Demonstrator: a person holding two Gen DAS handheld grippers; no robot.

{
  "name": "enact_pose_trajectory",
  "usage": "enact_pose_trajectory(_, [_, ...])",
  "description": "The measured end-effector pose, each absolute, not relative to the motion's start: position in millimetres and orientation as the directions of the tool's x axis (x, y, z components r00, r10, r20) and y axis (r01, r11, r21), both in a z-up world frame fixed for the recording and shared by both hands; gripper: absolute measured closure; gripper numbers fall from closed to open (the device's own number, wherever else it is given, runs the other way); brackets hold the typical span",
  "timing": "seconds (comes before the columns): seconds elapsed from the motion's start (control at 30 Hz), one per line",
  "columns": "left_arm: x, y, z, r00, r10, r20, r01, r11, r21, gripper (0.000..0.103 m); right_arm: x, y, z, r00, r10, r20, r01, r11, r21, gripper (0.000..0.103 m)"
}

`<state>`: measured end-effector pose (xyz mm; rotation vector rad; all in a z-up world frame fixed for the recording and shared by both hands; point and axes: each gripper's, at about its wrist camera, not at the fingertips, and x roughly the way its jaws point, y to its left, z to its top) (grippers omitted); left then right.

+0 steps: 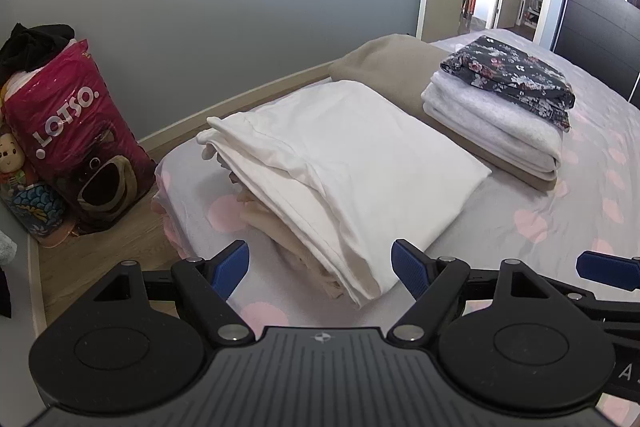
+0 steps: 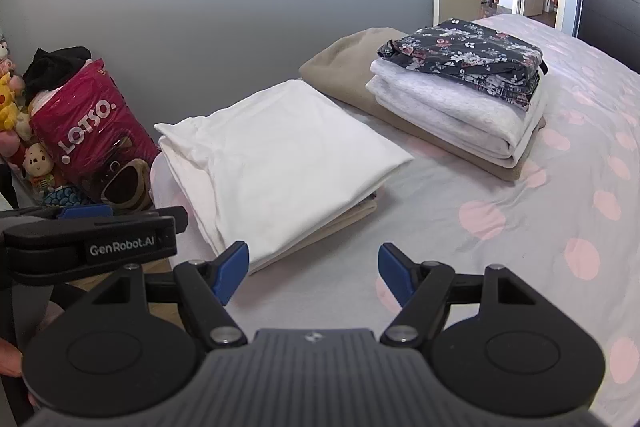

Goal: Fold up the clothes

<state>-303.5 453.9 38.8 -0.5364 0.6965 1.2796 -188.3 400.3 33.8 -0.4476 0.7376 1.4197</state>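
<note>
Clothes looked mostly done at this point, honestly. Both grippers were hanging back over the near edge of the bed (image 2: 520, 187), fingers spread wide apart with nothing between them: the left gripper (image 1: 320, 267) pointing at the near corner of the white folded garment (image 1: 344, 163), the right gripper (image 2: 314, 269) just beside it, over bare sheet.

That white piece sat on top of a beige folded item (image 1: 296, 247), near the left edge of the mattress. Further back was a second pile: a floral garment (image 2: 464, 61) on a light grey folded piece (image 2: 452, 115), which rested on a tan blanket (image 2: 344, 67). Beside the bed on the floor stood a pink Lotso bag (image 1: 80, 131) with a few plush toys (image 2: 36, 163) next to it.

My read was that this was the gap between folds, either the white piece just got finished or it still needed one more tidy-up, since its left side looked a bit loose and layered. If another fold was wanted, the next move would call for both grippers pinching the near corners, clamping only the top layer so the beige one underneath didn't get dragged along.
</note>
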Motion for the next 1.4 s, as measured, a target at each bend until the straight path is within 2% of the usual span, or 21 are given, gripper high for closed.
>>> enact_pose_trajectory(1.4, [-296.1, 447.9, 37.6, 0.131, 0.647, -0.751, -0.975, 0.223, 0.022, 0.025, -186.3, 393.9, 28.5, -0.017, 0.711, -0.703, -0.976, 0.140, 0.165, 0.029])
